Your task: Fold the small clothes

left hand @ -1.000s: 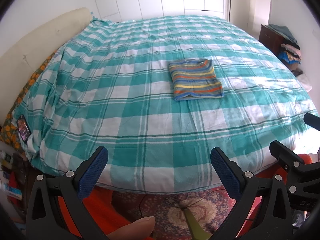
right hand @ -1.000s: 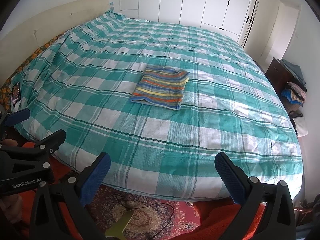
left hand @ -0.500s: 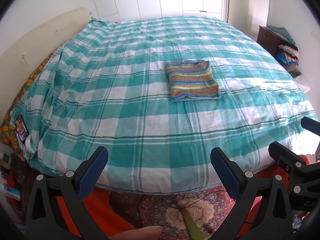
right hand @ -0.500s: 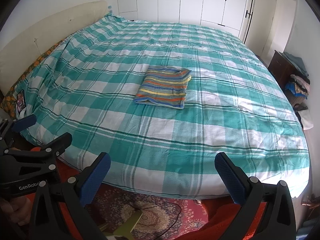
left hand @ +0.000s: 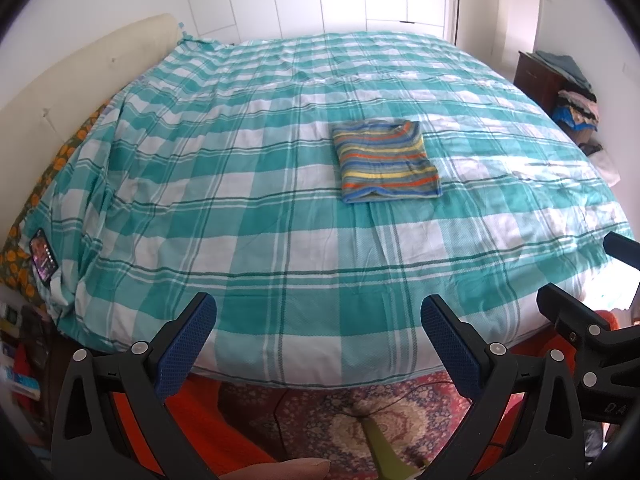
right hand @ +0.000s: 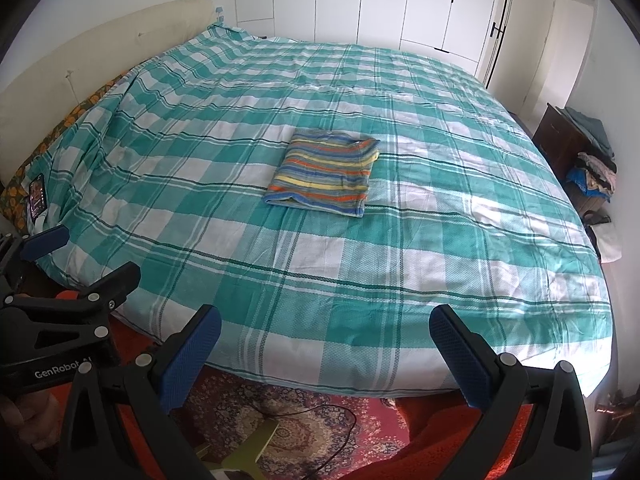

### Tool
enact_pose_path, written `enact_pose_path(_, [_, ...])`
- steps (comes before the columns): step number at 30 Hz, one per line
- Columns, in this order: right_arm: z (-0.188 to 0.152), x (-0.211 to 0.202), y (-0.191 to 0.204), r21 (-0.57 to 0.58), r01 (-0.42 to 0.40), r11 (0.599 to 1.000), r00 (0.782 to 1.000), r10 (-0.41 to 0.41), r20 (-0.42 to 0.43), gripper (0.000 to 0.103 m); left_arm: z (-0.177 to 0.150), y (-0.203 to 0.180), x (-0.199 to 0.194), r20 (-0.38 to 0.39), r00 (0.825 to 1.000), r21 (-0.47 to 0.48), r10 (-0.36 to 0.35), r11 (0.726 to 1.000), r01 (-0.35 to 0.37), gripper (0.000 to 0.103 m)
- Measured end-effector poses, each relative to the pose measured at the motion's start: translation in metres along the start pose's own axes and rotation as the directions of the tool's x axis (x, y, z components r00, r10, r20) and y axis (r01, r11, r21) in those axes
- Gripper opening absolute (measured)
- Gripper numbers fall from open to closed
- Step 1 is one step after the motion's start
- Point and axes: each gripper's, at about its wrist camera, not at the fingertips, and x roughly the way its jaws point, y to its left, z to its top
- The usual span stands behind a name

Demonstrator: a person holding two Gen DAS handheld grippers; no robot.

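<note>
Both claws hang level past the foot edge of the bed (left hand: 280,240), above the patterned rug (right hand: 280,436), pointing forward over the checked cover. The left claw (left hand: 318,332) is released, fingers spread wide and empty; the right claw (right hand: 326,340) is likewise spread and empty, just beside it. The folded striped shirt (left hand: 386,162) lies flat on the cover, well ahead of both claws, touching neither.

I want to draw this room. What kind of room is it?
Most likely a bedroom. A big bed with a teal and white checked cover fills the room, tall white wardrobe doors line the far wall, and a folded striped shirt lies on the bed.
</note>
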Motion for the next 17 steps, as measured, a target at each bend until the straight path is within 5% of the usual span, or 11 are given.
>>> enact_pose_path(17, [0.0025,0.0025,-0.0042,0.004,0.002,1.000,1.000,-0.003,0.007,0.103,0.0000,-0.0016,-0.0047,0.020,1.000,0.007,-0.020,1.000,0.020,0.102])
